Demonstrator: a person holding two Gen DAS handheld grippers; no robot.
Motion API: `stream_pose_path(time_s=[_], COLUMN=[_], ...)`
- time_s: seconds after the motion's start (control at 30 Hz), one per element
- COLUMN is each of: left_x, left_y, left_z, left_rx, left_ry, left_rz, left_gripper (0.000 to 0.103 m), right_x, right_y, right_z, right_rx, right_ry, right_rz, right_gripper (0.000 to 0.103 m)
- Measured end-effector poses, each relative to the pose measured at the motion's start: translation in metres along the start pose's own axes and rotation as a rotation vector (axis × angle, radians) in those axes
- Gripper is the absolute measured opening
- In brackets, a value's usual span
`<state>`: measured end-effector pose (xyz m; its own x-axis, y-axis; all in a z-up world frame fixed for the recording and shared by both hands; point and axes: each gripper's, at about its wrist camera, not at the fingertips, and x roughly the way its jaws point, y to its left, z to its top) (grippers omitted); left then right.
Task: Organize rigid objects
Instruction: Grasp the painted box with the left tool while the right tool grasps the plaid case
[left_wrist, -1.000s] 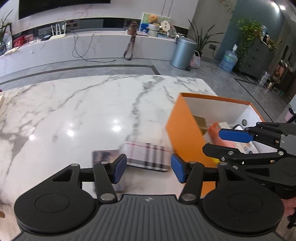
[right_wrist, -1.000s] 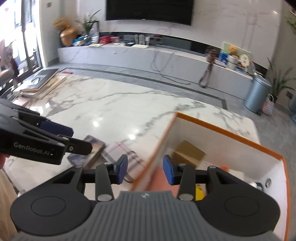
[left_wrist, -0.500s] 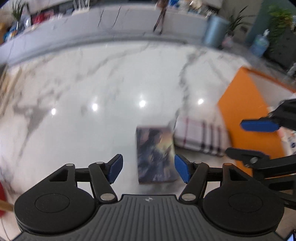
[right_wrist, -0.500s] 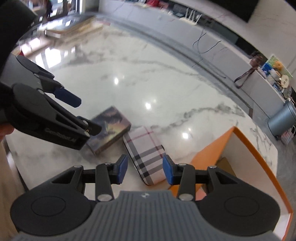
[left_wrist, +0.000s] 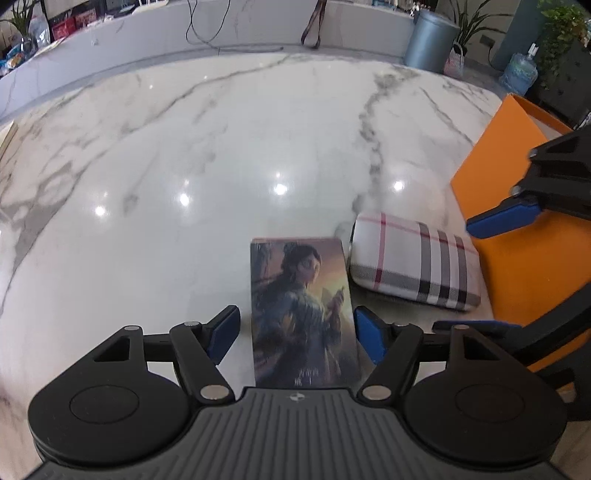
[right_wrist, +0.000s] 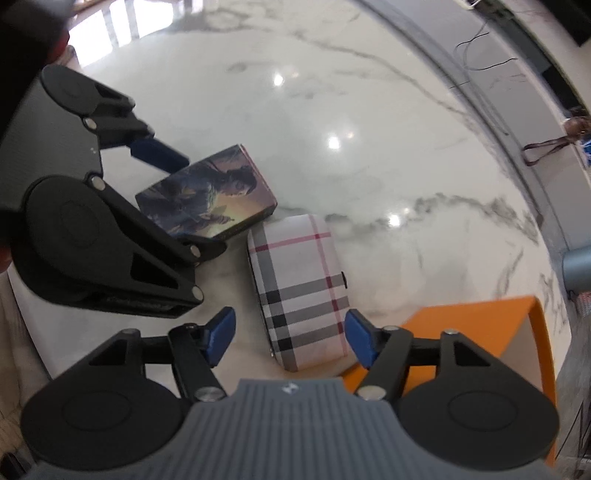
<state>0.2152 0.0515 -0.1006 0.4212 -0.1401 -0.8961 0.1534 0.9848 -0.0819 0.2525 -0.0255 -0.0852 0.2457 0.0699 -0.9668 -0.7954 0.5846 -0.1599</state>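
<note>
Box (left_wrist: 303, 314) and plaid case (right_wrist: 301, 291): each sat between freshly widened, non-touching jaws as left gripper (left_wrist: 295, 334) and right gripper (right_wrist: 288, 336) descended; grasps judged imminent.

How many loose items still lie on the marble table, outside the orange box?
2: the picture box lies between the left tongs, and the plaid case lies beside it, between the right tongs. Others may be out of view.

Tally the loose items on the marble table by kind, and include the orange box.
Illustrated flat box: 1
Plaid case: 1
Orange box: 1
Total: 3
</note>
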Motion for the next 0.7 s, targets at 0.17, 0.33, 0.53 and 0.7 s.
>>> stream_pose_path(time_s=[0.17,0.33,0.53,0.7], left_x=[-0.001,-0.004,-0.006,-0.008], left_y=[0.0,0.005,0.011,0.018], left_z=[-0.001,-0.003,-0.007,-0.009], left_rx=[0.028,0.039,0.037,0.019], left_ry=[-0.027,-0.026,-0.017,-0.019], left_rz=[-0.017,-0.031,-0.029,-0.031], left_gripper=[0.069,0.067,0.067,0.067], right_x=[0.017,0.033,0.044,0.055], right_y=[-0.007,-0.012,-0.014,-0.021], right_z=[0.013,0.022,0.033,0.042], right_rx=[-0.021,-0.028,-0.044,-0.013], right_ry=[0.061,0.116,0.174,0.203], right_rz=[0.053,0.073,0.08,0.128], right_gripper=[0.069,0.08,0.085,0.089])
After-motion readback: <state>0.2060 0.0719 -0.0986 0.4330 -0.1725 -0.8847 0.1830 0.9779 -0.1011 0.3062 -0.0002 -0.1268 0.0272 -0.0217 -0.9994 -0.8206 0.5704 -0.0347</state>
